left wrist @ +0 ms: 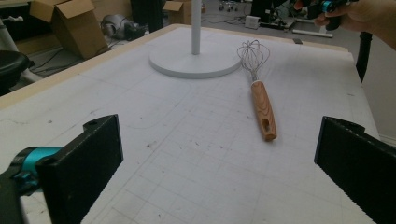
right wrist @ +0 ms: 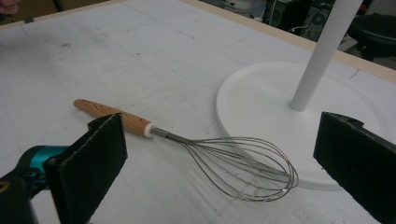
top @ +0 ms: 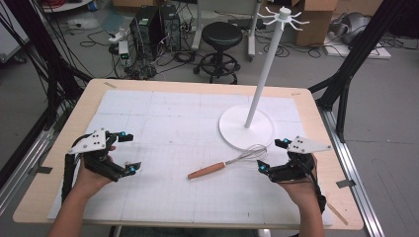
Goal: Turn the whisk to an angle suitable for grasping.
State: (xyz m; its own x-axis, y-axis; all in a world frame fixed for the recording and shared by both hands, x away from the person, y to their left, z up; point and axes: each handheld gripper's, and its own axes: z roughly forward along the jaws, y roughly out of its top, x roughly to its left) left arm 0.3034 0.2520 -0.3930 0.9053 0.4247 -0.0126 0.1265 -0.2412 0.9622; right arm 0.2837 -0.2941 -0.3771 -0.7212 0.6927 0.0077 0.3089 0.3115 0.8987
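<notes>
While two hands hold them low over the near part of the light wooden table (top: 316, 98), both claws stand wide open with nothing in them. The left black two-jaw gripper (top: 129, 152) is near the table's left edge, above the white paper mat with grid lines (top: 163, 123) that covers most of the table top. The left hand (top: 91, 177) comes in from the near edge. The right black two-jaw gripper (top: 273, 155) is near the right edge, held by the right hand (top: 299, 185).

Between the two grippers, a bit closer to the right one, lies the wire whisk with a brown wooden handle (top: 225, 165). It is flat on the mat. Its handle end points toward the near left, and its wire loops point toward the far right. In the right gripper view, the whisk (right wrist: 187, 144) lies just past the open jaws, and its wire end rests right at the rim of a round base. In the left gripper view, the whisk (left wrist: 261, 100) lies farther off, well apart from the jaws.

Past the whisk stands the tall white pole stand with a round flat base (top: 247, 128) on the far right part of the mat. Little white hooks stick out around its top.

Beyond the far edge, on the floor, stands a black round stool (top: 222, 37).
</notes>
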